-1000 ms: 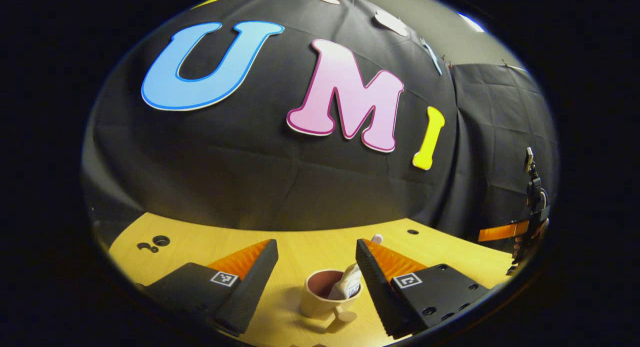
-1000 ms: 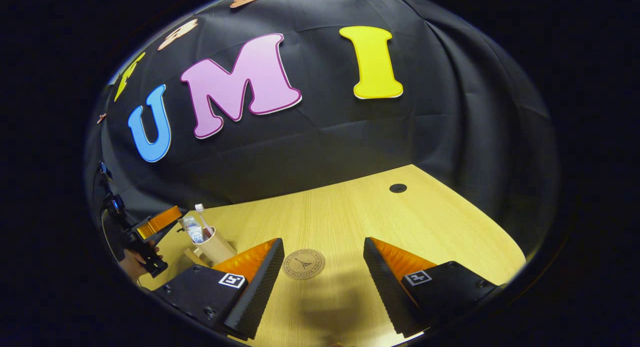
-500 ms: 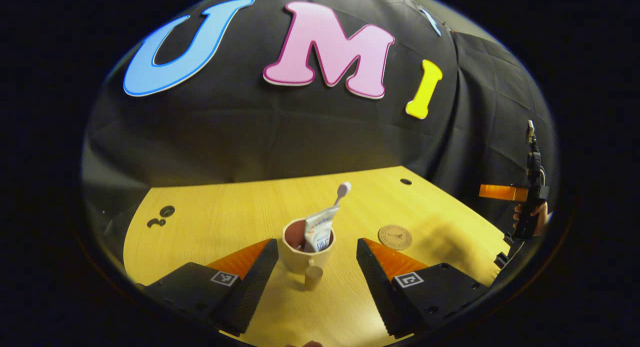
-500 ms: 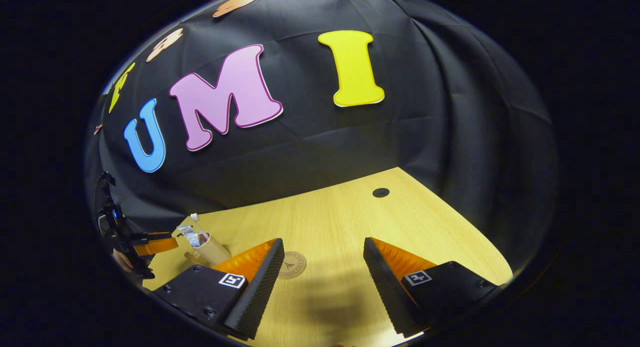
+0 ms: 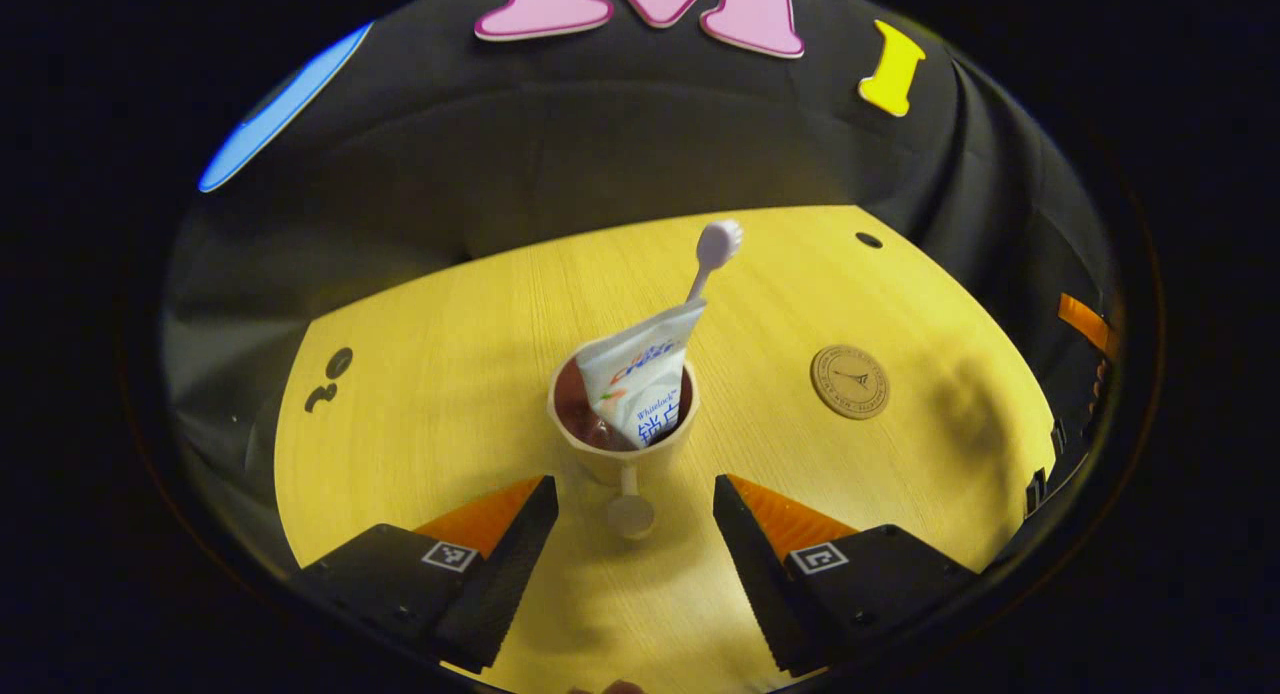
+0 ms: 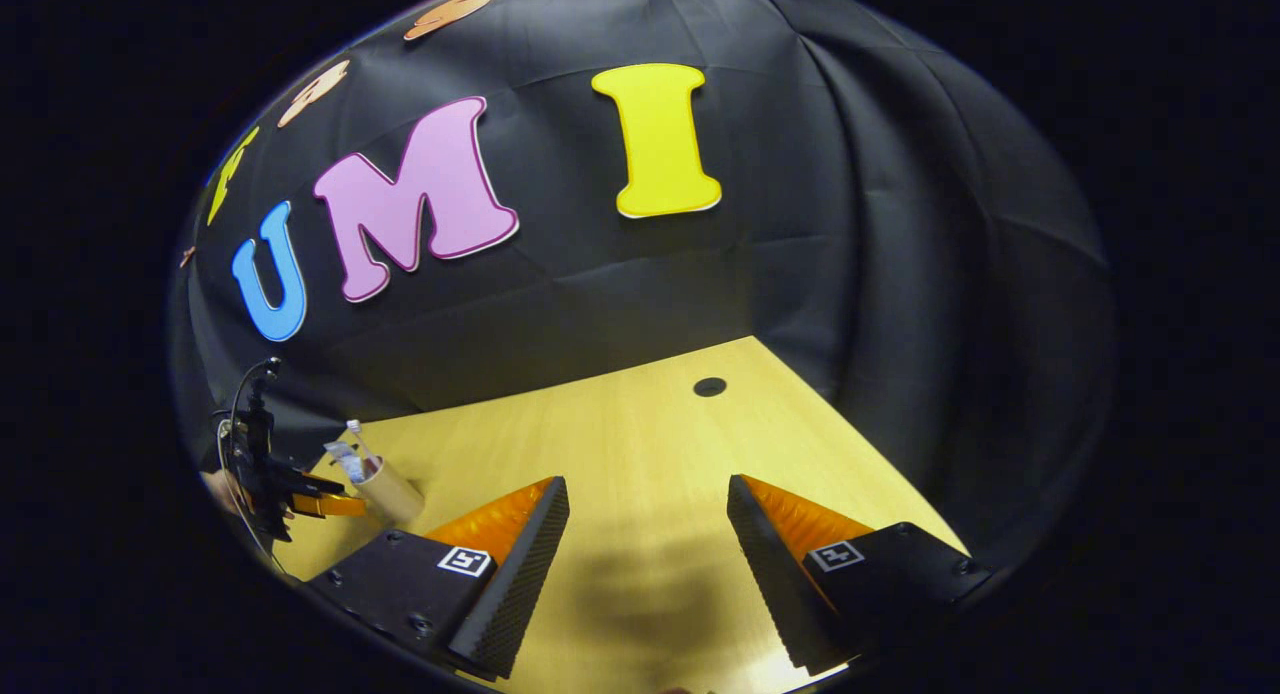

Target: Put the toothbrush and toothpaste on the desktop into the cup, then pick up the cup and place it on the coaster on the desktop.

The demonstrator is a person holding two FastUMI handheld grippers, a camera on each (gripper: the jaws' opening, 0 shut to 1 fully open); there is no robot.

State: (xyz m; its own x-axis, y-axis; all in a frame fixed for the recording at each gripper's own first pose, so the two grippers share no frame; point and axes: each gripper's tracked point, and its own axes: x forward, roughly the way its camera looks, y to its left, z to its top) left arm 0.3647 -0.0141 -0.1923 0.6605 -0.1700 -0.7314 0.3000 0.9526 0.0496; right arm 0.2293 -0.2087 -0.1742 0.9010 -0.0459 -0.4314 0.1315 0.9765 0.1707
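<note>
Standing upright on the bench [image 5: 420, 394], the cup [image 5: 615, 429] holds both the toothpaste [image 5: 640, 369] and the toothbrush [image 5: 712, 259], which lean toward its far right rim; the toothbrush head rises well above the rim. In the left gripper view the left claw [image 5: 635, 509] hangs with its fingers wide apart, one on either side of the cup's handle [image 5: 630, 509], touching nothing. The coaster [image 5: 850, 381] lies bare on the bench to the right of the cup, well apart from it. In the right gripper view the right claw [image 6: 648, 514] is likewise spread open and grips nothing, over bare bench; the cup [image 6: 385, 489] shows far off at the left of that view. Judged from this, loading is complete and the lift of the cup is the step in hand. Risks noted: the handle is small and rounded, so a closing grip upon it could slip or let the cup swing, tipping the tall contents out. Closing off-centre could knock the cup sideways before it is held. The leaning load places weight toward the far right rim, so a quick lift or a tilt that way may spill the toothbrush first. Setting down off the small coaster could leave the cup rocking on its edge.
</note>
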